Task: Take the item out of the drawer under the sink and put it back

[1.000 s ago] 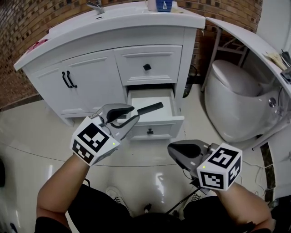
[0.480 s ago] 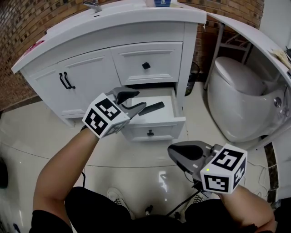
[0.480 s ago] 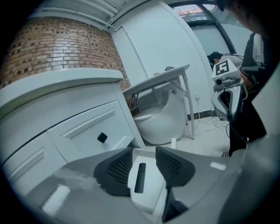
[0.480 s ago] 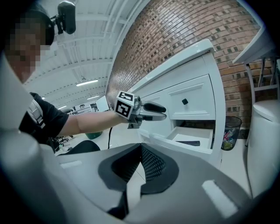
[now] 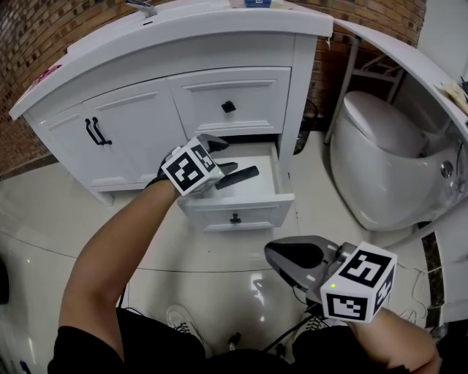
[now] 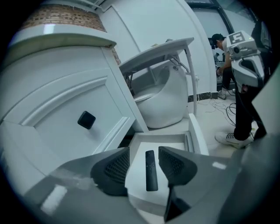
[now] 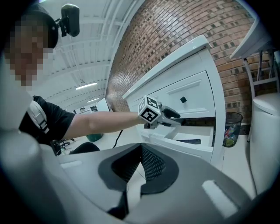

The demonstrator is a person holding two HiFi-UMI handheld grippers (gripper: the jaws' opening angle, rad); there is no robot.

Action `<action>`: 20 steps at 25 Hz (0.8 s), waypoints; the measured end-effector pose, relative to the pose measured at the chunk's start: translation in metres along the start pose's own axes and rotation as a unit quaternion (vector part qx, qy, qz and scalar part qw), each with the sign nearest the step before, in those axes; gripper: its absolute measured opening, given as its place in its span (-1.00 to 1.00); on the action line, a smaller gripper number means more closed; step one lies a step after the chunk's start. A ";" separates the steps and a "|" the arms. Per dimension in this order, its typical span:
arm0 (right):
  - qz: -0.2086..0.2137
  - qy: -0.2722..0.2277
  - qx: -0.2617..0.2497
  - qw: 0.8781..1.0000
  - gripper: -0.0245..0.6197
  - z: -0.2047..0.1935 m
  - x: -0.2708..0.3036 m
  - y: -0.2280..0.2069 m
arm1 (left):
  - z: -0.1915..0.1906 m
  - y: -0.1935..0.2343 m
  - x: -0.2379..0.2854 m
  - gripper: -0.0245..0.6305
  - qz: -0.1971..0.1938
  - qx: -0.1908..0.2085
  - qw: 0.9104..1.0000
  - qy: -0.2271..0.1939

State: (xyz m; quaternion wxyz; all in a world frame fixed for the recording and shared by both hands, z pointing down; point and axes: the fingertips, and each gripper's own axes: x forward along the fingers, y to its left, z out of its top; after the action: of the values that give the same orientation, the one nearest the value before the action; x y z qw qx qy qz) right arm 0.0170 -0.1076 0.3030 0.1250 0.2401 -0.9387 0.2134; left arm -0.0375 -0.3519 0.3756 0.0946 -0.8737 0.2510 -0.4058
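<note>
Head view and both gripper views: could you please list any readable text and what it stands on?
No text is readable anywhere.
Left gripper and right gripper: only black-and-white square markers, no letters.
Remote in the drawer: no legible print.
Blue item on the vanity top: cropped, unreadable.

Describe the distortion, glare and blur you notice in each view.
Head view: fisheye bows the vanity top, glare on the glossy floor. Left gripper view: dark round vignette, left gripper soft up close, remote sharp. Right gripper view: brick wall curves, mosaic patch top left.
</note>
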 end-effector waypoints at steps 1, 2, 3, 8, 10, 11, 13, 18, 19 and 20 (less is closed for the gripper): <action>-0.001 -0.001 0.001 1.000 -0.91 0.000 0.000 -0.001 | -0.005 0.000 0.007 -0.25 -0.008 0.002 1.000 0.012; -0.001 -0.001 0.001 1.000 -0.91 0.000 0.000 -0.002 | -0.011 -0.001 0.014 -0.22 -0.017 0.005 1.000 0.024; -0.001 -0.001 0.002 1.000 -0.91 0.000 0.001 -0.003 | -0.016 -0.003 0.020 -0.22 -0.025 0.005 0.999 0.035; 0.007 0.001 0.011 1.000 -0.91 0.002 0.007 -0.004 | -0.036 -0.004 0.049 -0.22 -0.041 -0.003 0.997 0.065; 0.012 0.001 0.013 1.000 -0.91 0.002 0.010 -0.003 | -0.041 -0.004 0.060 -0.22 -0.046 0.007 0.996 0.074; 0.015 0.002 0.014 1.000 -0.91 0.001 0.011 -0.002 | -0.042 -0.004 0.065 -0.22 -0.050 0.012 0.996 0.074; 0.019 0.004 0.016 1.000 -0.92 0.000 0.014 -0.002 | -0.048 -0.006 0.074 -0.22 -0.063 0.014 0.995 0.080; 0.022 0.002 0.026 0.999 -0.91 0.002 0.018 -0.007 | -0.078 -0.024 0.093 -0.22 -0.131 0.003 0.982 0.139; 0.021 0.002 0.028 0.999 -0.91 0.003 0.019 -0.009 | -0.082 -0.026 0.096 -0.22 -0.137 0.002 0.979 0.148; 0.021 0.002 0.031 0.999 -0.91 0.003 0.019 -0.010 | -0.085 -0.026 0.099 -0.22 -0.140 0.002 0.978 0.155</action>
State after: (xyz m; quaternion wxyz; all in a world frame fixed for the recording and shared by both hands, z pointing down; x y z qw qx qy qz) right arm 0.0054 -0.1249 0.3107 0.1149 0.2239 -0.9363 0.2451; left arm -0.0385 -0.3774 0.5062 -0.0014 -0.8266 0.1369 -0.5458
